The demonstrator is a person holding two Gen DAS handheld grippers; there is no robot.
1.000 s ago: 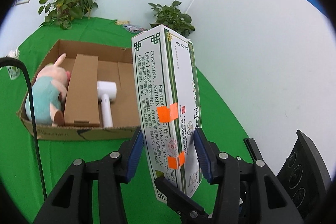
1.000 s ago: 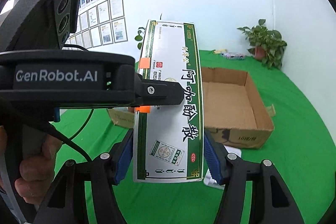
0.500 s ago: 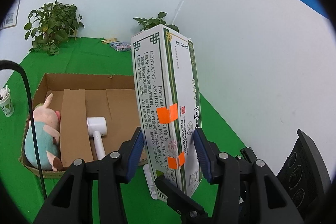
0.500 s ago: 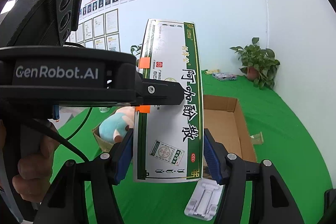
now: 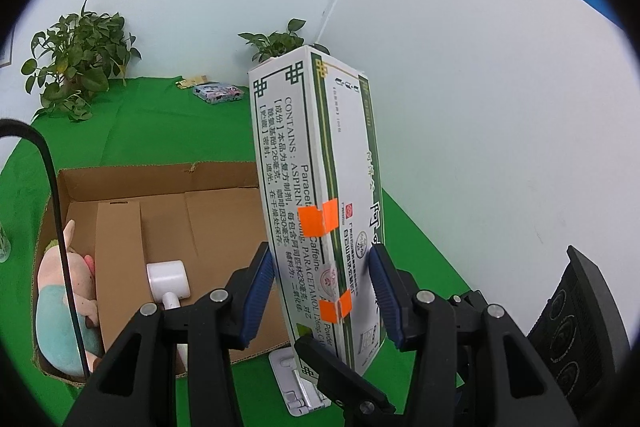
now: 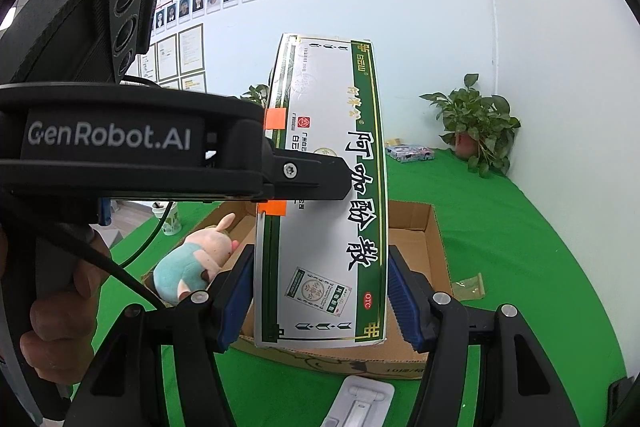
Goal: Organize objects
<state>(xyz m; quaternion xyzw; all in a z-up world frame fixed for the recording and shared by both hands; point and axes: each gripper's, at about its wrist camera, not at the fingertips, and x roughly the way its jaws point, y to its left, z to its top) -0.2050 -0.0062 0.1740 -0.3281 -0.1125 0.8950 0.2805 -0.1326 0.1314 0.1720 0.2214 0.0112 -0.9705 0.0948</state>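
Carton: tall medicine box (image 5: 316, 203), probably light, stiff card with glossy, slippery faces; best held low across its sides.
Place: raised over the cardboard tray (image 5: 168, 195) on the green bench (image 6: 520, 247).
Left gripper (image 5: 322, 291): part open, pads clamping the box's narrow sides.
Right gripper (image 6: 320, 301): wider, pads against its broad face's edges.

Glossy printed medicine carton (image 6: 324, 195); matt corrugated cardboard box (image 5: 168, 219); green cloth (image 6: 520, 247).

White walls (image 5: 480, 107), green tabletop (image 6: 520, 247)
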